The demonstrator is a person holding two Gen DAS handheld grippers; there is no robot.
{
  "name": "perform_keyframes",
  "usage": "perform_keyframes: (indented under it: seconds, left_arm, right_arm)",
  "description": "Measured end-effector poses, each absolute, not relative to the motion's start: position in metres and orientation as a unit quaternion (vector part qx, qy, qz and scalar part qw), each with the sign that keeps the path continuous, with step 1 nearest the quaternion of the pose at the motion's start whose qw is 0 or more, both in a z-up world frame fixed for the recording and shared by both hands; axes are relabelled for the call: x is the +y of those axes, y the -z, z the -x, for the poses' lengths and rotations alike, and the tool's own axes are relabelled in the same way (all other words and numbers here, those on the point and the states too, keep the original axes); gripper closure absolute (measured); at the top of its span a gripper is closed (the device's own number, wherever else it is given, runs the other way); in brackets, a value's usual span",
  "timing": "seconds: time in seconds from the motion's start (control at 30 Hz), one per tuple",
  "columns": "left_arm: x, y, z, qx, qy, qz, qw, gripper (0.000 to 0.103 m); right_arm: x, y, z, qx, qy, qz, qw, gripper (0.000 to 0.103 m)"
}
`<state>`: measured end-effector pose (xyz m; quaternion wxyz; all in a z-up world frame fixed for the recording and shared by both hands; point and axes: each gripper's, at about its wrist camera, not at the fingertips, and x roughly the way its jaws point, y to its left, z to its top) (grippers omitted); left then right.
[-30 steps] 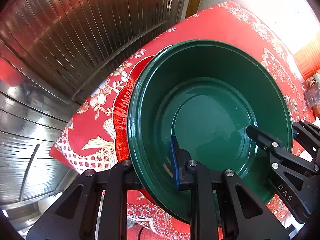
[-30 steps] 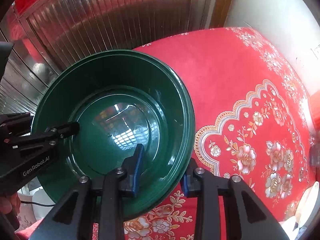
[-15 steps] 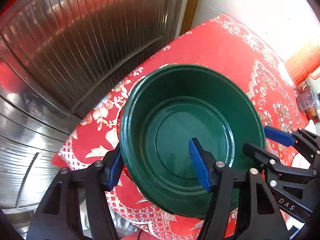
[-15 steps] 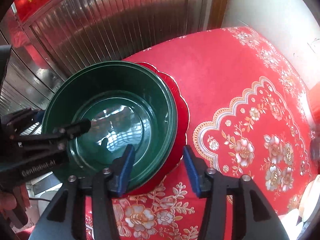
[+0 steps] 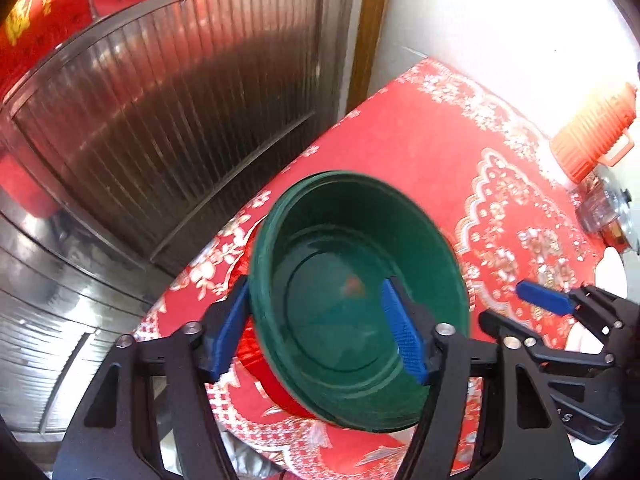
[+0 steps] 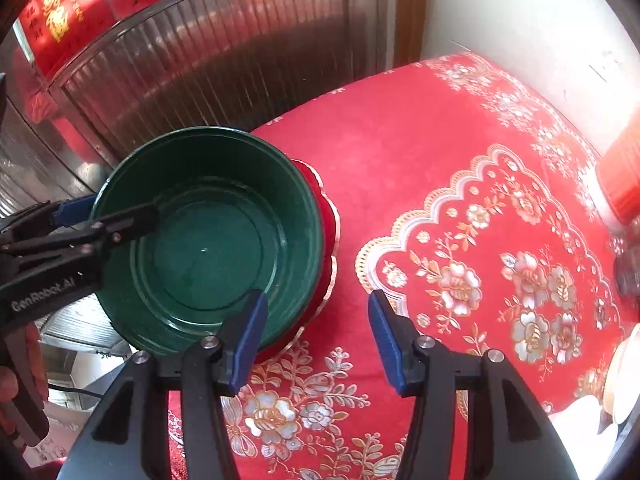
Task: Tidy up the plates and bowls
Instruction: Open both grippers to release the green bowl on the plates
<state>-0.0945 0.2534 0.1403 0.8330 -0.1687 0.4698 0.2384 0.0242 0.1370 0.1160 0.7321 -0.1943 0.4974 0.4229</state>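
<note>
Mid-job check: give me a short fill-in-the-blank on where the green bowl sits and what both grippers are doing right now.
1. The round dark green bowl rests on a scalloped ____ plate.
2. Both stand on a red floral tablecloth near the table's ____.
3. The left gripper has just been opening; its jaws are ____ and press nothing.
4. The right gripper, also just opening, has only ____ between its jaws.

Missing words: red; edge; open; tablecloth

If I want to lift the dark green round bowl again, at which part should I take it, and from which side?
Take the dark green round bowl by its thin upright rim on the near side, one finger inside and one outside. It sits mouth-up on a red scalloped plate, so coming from above looks best. The right claw, open, is nearest that rim; the left claw is open astride the opposite wall.
</note>
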Motion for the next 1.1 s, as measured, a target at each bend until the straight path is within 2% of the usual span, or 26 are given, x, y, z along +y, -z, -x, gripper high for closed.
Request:
perform_keyframes:
  seconds: [0.07, 0.13, 0.2, 0.8, 1.1]
  left_arm:
    - [0.248, -0.143, 0.088, 0.466, -0.234, 0.163, 0.837, 0.03]
    - [0.241, -0.146, 0.08, 0.464, -0.232, 0.155, 0.841, 0.022]
    - [0.237, -0.151, 0.075, 0.457, -0.229, 0.151, 0.846, 0.019]
    - [0.27, -0.138, 0.086, 0.466, -0.266, 0.163, 0.828, 0.019]
    - [0.226, -0.157, 0.06, 0.45, -0.208, 0.141, 0.857, 0.019]
  right_arm:
    - [0.131, -0.116, -0.028, 0.501, -0.419, 0.188, 0.734, 0.05]
    - [0.125, -0.116, -0.032, 0.503, -0.413, 0.182, 0.737, 0.05]
    - [0.118, -0.117, -0.034, 0.505, -0.407, 0.176, 0.74, 0.05]
    - [0.101, -0.113, -0.043, 0.522, -0.387, 0.147, 0.746, 0.05]
    - [0.098, -0.124, -0.038, 0.508, -0.389, 0.143, 0.755, 0.048]
